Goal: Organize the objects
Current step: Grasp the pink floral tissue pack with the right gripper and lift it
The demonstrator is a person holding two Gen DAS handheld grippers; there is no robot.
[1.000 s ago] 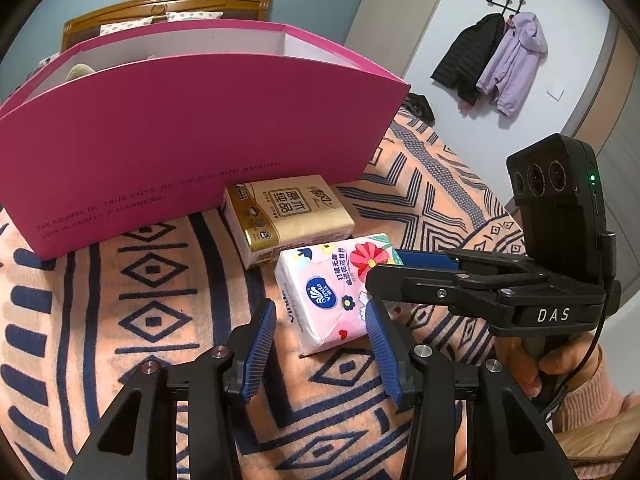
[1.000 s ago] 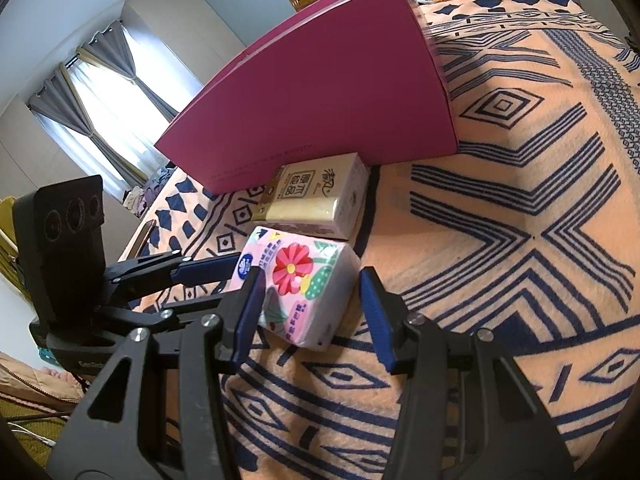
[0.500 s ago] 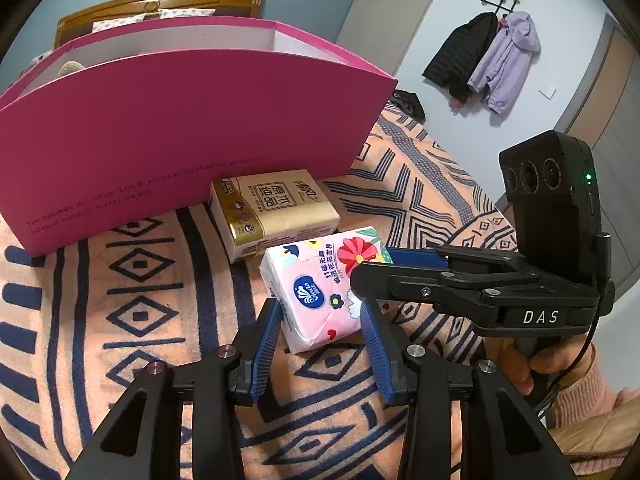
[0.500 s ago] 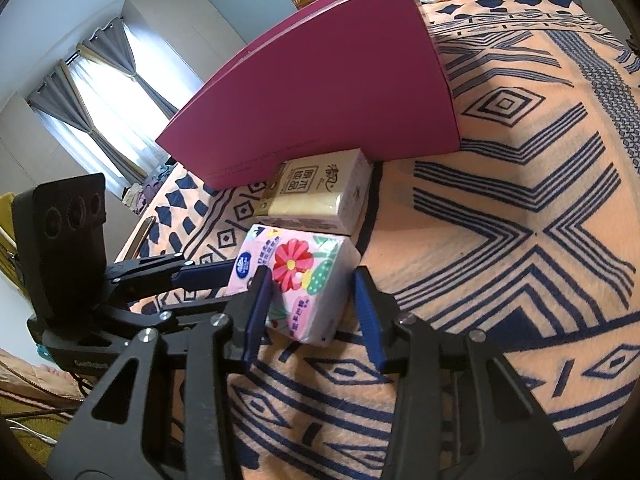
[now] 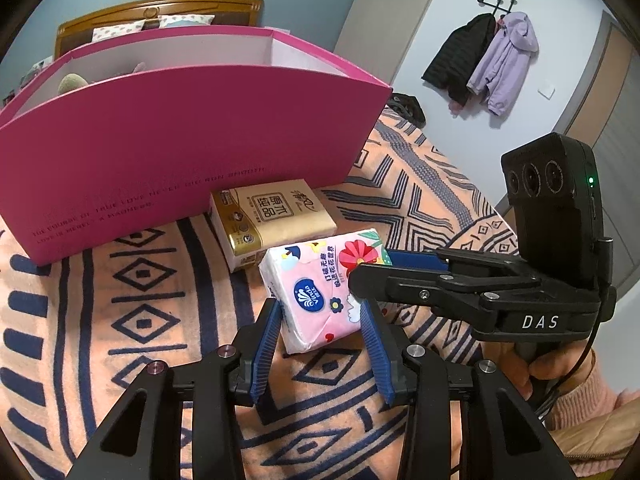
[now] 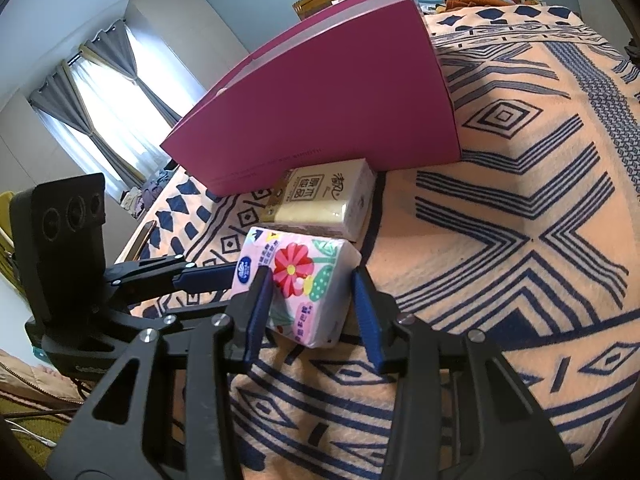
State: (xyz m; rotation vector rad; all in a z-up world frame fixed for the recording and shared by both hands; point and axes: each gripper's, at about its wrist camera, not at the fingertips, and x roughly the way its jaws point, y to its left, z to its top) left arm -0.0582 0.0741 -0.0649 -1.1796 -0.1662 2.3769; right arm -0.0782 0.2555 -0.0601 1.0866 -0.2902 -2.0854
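Observation:
A pink floral tissue pack [image 5: 320, 288] lies on the patterned bedspread; it also shows in the right wrist view [image 6: 298, 284]. My left gripper [image 5: 322, 320] is open, its blue fingers on either side of the pack's near end. My right gripper [image 6: 312, 292] is open too and straddles the same pack from the other side. A gold tissue pack [image 5: 272, 220] lies just behind it, against the tall pink box [image 5: 180, 140], and shows in the right wrist view [image 6: 320, 200].
The pink box [image 6: 320, 112] is open at the top with a soft toy [image 5: 72, 82] inside. The bedspread [image 6: 520, 220] stretches to the right. A wooden headboard [image 5: 160, 12] is behind, and coats [image 5: 488, 56] hang on the wall.
Both grippers have moved in on the floral pack and their fingers have narrowed around it. The pack has not moved.

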